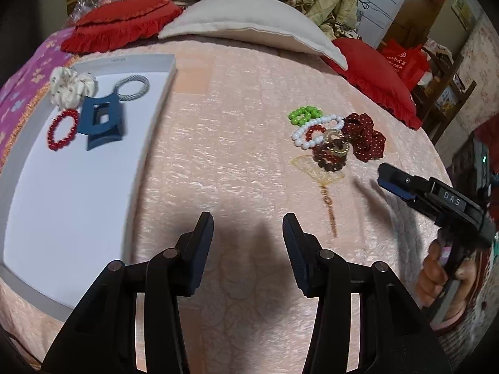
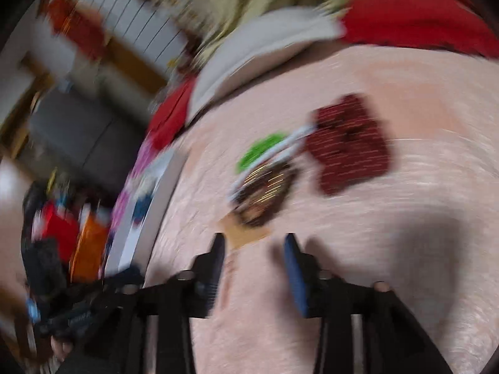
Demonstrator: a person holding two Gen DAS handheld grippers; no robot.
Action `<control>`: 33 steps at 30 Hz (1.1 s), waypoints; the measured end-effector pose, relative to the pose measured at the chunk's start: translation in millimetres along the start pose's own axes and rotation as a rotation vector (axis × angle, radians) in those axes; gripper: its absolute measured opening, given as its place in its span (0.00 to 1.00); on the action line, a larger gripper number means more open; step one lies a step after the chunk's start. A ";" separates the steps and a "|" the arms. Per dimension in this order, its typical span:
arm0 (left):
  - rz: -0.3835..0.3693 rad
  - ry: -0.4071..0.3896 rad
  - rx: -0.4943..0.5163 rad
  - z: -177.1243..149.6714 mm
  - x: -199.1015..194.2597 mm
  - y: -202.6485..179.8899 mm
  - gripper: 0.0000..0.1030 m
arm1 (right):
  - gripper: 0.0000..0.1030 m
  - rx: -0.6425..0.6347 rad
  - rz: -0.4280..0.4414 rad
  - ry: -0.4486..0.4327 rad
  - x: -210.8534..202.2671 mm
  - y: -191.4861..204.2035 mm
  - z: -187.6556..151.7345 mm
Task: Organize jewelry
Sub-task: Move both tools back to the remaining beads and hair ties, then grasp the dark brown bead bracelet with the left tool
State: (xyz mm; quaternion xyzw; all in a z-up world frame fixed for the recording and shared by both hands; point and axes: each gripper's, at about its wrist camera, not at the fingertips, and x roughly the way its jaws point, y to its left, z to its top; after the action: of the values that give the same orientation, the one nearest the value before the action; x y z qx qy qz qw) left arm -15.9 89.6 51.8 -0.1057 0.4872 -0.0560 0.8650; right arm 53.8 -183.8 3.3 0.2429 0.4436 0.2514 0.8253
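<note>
A white tray (image 1: pixel 56 193) lies at the left on the pink bedspread. It holds a white scrunchie (image 1: pixel 73 85), a grey hair tie (image 1: pixel 132 87), a blue claw clip (image 1: pixel 101 121) and a red bead bracelet (image 1: pixel 62 129). A pile sits to the right: green beads (image 1: pixel 305 114), white pearl bracelet (image 1: pixel 312 132), dark brown bead bracelet (image 1: pixel 332 152), dark red scrunchie (image 1: pixel 365 138). My left gripper (image 1: pixel 248 227) is open and empty over the bedspread. My right gripper (image 2: pixel 254 243) is open and empty, just short of the pile (image 2: pixel 265 187); it also shows in the left wrist view (image 1: pixel 388 176).
A white pillow (image 1: pixel 249 20) and red cushions (image 1: pixel 121 23) lie at the back of the bed. Another red cushion (image 1: pixel 374 74) is at the right. The right wrist view is motion-blurred. Shelves and bags stand beyond the bed's right edge.
</note>
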 end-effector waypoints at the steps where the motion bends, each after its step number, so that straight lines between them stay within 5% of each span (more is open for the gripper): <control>1: -0.006 0.003 0.005 2.1 2.4 -6.1 0.44 | 0.40 0.041 0.001 -0.033 -4.5 -10.4 -1.2; 10: 0.002 -0.008 0.242 44.4 61.2 -94.1 0.44 | 0.40 0.185 0.009 -0.119 -26.9 -64.5 4.9; 16: 0.078 0.027 0.344 59.6 105.1 -123.3 0.43 | 0.40 0.211 0.055 -0.109 -33.0 -72.9 8.8; 17: 0.072 0.043 0.347 60.2 108.6 -123.9 0.39 | 0.40 0.204 0.058 -0.107 -32.6 -70.8 8.9; 18: 0.056 0.061 0.337 61.0 111.2 -123.3 0.20 | 0.40 0.196 0.055 -0.110 -33.0 -68.9 9.1; 19: 0.066 0.048 0.327 61.2 109.0 -123.5 0.09 | 0.40 0.191 0.050 -0.115 -32.9 -67.8 8.3; 29: -0.061 0.038 0.262 23.8 34.6 -109.8 0.09 | 0.40 0.186 0.020 -0.110 -29.1 -68.3 7.5; 33: 0.039 0.068 0.234 2.8 32.9 -77.9 0.09 | 0.40 0.157 0.004 -0.099 -27.3 -63.4 5.8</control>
State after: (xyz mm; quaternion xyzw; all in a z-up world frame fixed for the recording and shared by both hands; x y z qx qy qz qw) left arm 4.1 7.7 44.3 0.0073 0.5082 -0.0993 0.8555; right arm 58.2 -249.9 -16.8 0.3199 0.4200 0.2054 0.8241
